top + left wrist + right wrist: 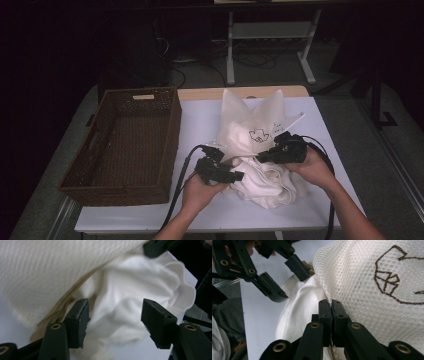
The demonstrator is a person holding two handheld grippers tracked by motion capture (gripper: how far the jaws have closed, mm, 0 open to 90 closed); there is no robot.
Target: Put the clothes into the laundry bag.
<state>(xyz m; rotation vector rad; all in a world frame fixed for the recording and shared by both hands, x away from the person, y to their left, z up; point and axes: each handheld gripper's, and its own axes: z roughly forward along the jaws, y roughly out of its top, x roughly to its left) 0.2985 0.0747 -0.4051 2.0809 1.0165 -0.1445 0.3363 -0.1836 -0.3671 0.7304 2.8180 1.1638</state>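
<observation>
A: High view: on the white table (150, 220), the right gripper (265, 156) pinches the rim of a cream mesh laundry bag with a brown stitched figure (252, 122), likely holding its mouth up.

B: And the left gripper (235, 175)?

A: Jaws spread, grasping nothing, around the single white cloth (130, 302) bunched at the opening. One brown wicker basket (125, 145) waits alongside.

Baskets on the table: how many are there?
1. The brown wicker basket stands on the left side of the white table, beside the pile of white cloth that both grippers work on. Nothing shows inside it.
</observation>
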